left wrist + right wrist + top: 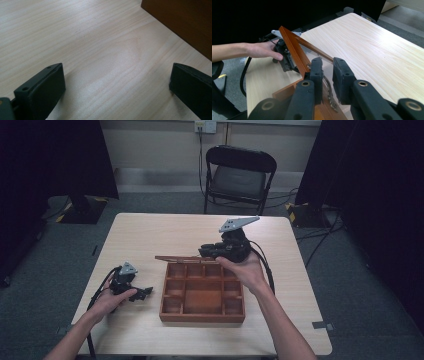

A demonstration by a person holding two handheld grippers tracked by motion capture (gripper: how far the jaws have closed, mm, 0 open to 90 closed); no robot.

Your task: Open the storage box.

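A brown wooden box (202,316) with several compartments lies on the light wooden table, and its side wall (180,22) rises at the upper right of the left gripper view. The box's glass-paned lid (292,47) stands lifted, a thin strip (175,258) over the far rim in the high view. My right gripper (327,72) is shut on the lid's front edge, where a metal clasp (329,95) hangs. It sits at the box's far right corner (209,252). Left of the box, my left gripper (145,293) rests on the table, open and empty (116,85).
A black folding chair (239,175) stands beyond the table's far edge. Dark curtains hang at both sides, and cables run over the grey floor at the right. Bare table (150,235) lies beyond and left of the box.
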